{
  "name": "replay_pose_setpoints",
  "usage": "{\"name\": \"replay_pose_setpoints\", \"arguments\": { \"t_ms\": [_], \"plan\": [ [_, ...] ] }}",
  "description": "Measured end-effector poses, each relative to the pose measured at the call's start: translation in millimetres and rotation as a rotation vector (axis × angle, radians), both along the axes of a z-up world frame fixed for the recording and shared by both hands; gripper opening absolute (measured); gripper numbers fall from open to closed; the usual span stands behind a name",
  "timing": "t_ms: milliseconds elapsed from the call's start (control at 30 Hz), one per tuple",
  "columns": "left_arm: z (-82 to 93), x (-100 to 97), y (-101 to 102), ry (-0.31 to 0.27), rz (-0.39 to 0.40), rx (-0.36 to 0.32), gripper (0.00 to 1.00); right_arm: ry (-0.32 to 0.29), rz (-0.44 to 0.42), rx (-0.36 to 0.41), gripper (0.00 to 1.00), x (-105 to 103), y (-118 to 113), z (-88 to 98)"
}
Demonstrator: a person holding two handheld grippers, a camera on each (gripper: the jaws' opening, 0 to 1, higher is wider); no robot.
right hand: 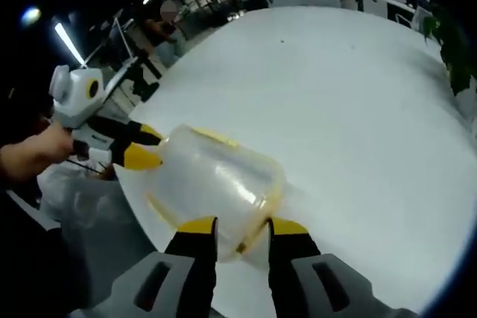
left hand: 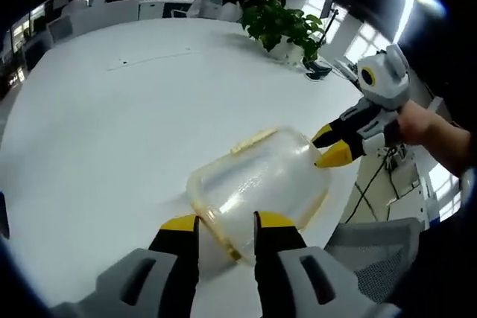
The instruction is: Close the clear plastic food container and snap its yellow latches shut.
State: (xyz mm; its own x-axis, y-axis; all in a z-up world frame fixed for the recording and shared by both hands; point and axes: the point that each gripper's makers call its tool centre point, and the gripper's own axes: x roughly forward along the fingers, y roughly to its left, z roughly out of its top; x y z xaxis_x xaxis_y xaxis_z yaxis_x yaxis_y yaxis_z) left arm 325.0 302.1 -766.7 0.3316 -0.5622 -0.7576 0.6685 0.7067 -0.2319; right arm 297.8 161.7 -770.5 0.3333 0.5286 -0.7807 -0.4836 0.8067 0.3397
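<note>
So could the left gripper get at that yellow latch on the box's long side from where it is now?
Probably not directly: the left gripper sits at one end of the container, while the latch lies along its far side; open table allows repositioning.

The clear plastic food container point(left hand: 257, 184) point(right hand: 216, 184) with yellow latches point(left hand: 253, 140) lies near the white table's edge. In the left gripper view it sits at six o'clock, lid on.

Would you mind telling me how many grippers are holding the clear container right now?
2: the left gripper clamps one end of the clear container, and the right gripper grips its opposite end, above the white table.
</note>
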Motion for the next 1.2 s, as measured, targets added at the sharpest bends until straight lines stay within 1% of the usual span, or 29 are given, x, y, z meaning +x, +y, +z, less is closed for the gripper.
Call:
{"name": "replay_pose_setpoints", "arguments": {
  "t_ms": [33,133,200,233,267,300,367,400,433,467,500,533,567,600,633,700,733,767,800,867,900,933,1000,1033,1100,1133,1167,1200],
  "plan": [
    [0.6,0.2,0,-0.012,-0.019,0.011,0.26,0.007,0.000,0.000,0.24,0,0,-0.2],
    [0.8,1.4,1,-0.003,-0.026,0.010,0.27,0.009,-0.005,0.000,0.25,0,-1,-0.6],
    [1.1,3.7,1,-0.021,-0.042,0.008,0.28,0.010,-0.020,-0.005,0.25,0,0,-0.5],
    [3.2,6.5,0,-0.089,-0.117,0.041,0.29,0.005,-0.021,-0.009,0.25,-1,1,-0.3],
    [4.3,7.4,0,-0.115,-0.141,0.061,0.30,-0.007,-0.014,-0.019,0.25,0,1,0.0],
    [4.7,7.9,0,-0.129,-0.149,0.080,0.31,-0.028,-0.002,-0.037,0.26,1,1,0.1],
    [5.4,8.6,-1,-0.151,-0.167,0.098,0.32,-0.046,0.012,-0.062,0.26,1,1,1.3],
    [7.6,9.4,-4,-0.196,-0.232,0.121,0.32,-0.061,0.032,-0.078,0.27,2,1,1.9],
    [8.8,7.9,-7,-0.217,-0.268,0.133,0.30,-0.062,0.038,-0.083,0.27,2,1,2.0],
    [9.3,5.0,-9,-0.225,-0.303,0.154,0.28,-0.061,0.045,-0.091,0.27,3,1,1.7],
    [9.2,1.6,-12,-0.226,-0.333,0.159,0.24,-0.068,0.060,-0.102,0.28,4,1,1.7],
    [10.2,4.1,-11,-0.271,-0.367,0.205,0.23,-0.100,0.104,-0.129,0.29,6,1,2.7],
    [10.8,2.3,-14,-0.291,-0.415,0.217,0.21,-0.127,0.131,-0.146,0.29,7,2,3.8],
    [11.7,2.2,-17,-0.311,-0.434,0.231,0.20,-0.159,0.165,-0.163,0.30,8,2,4.8],
    [11.4,2.7,-18,-0.318,-0.437,0.235,0.19,-0.194,0.200,-0.180,0.31,10,4,5.7],
    [11.7,2.0,-21,-0.333,-0.472,0.245,0.18,-0.162,0.202,-0.175,0.32,7,5,4.7],
    [11.9,1.9,-21,-0.338,-0.482,0.252,0.18,-0.165,0.221,-0.183,0.32,6,5,4.6],
    [12.5,1.2,-22,-0.351,-0.524,0.272,0.18,-0.179,0.250,-0.194,0.32,7,4,5.4],
    [12.8,0.6,-23,-0.353,-0.537,0.276,0.19,-0.194,0.273,-0.213,0.34,7,3,6.3],
    [13.6,1.1,-25,-0.360,-0.545,0.283,0.22,-0.268,0.353,-0.278,0.36,12,4,9.6],
    [14.2,2.0,-26,-0.361,-0.553,0.286,0.23,-0.282,0.379,-0.293,0.37,12,5,10.5],
    [14.3,0.9,-27,-0.355,-0.561,0.280,0.25,-0.307,0.439,-0.316,0.36,12,10,11.7],
    [16.2,-1.5,-31,-0.352,-0.574,0.257,0.24,-0.356,0.542,-0.356,0.33,10,17,12.9],
    [17.5,-2.1,-33,-0.352,-0.576,0.250,0.24,-0.366,0.567,-0.363,0.32,10,19,13.3],
    [22.9,-7.4,-41,-0.344,-0.593,0.210,0.24,-0.356,0.611,-0.338,0.32,5,27,14.9],
    [27.2,-7.0,-46,-0.366,-0.599,0.190,0.24,-0.370,0.623,-0.326,0.32,7,32,19.4],
    [28.9,-6.5,-47,-0.374,-0.599,0.190,0.25,-0.384,0.624,-0.300,0.32,8,37,23.1],
    [30.0,-6.3,-49,-0.373,-0.601,0.190,0.25,-0.371,0.618,-0.254,0.31,7,43,25.4]
  ]
}}
